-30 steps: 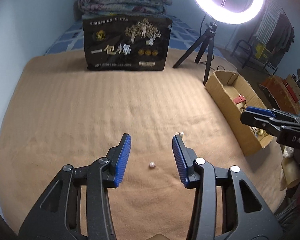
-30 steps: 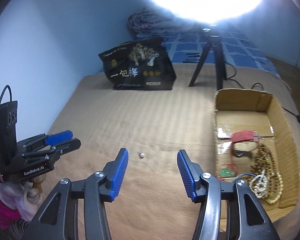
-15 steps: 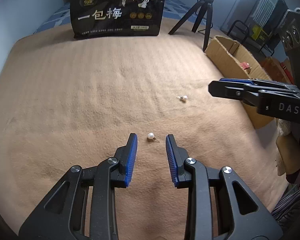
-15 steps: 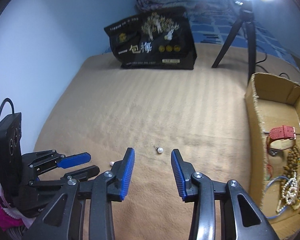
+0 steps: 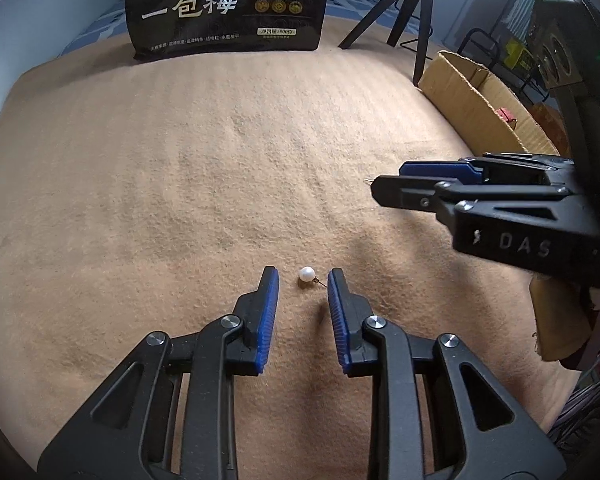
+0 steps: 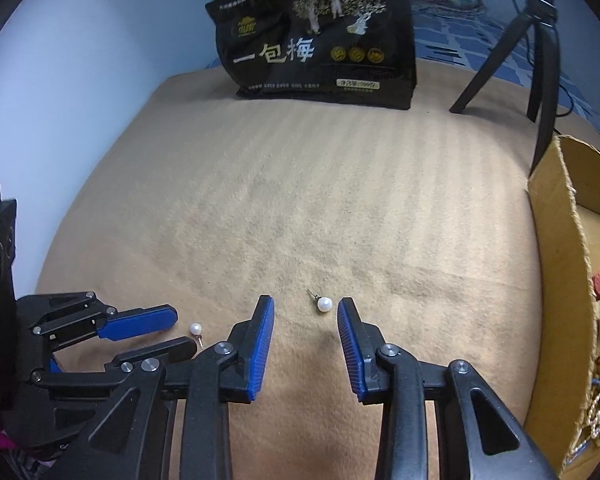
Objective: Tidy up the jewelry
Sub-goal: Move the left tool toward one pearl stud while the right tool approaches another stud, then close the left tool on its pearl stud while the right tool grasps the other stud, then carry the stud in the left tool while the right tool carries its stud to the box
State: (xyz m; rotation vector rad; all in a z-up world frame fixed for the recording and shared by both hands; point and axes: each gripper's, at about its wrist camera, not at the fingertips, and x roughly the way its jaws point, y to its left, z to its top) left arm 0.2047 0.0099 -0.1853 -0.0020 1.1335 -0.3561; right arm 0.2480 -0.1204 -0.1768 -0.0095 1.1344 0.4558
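Pearl earrings lie loose on the blanket: one earring at twelve o'clock between the parted left gripper tips, the other earring likewise before the parted right gripper, neither gripped.

Bright light comes from above and behind, with glare at the top edge. Both views are sharp, strongly curved, and dark at the corners. Soft shadows fall on the blanket.
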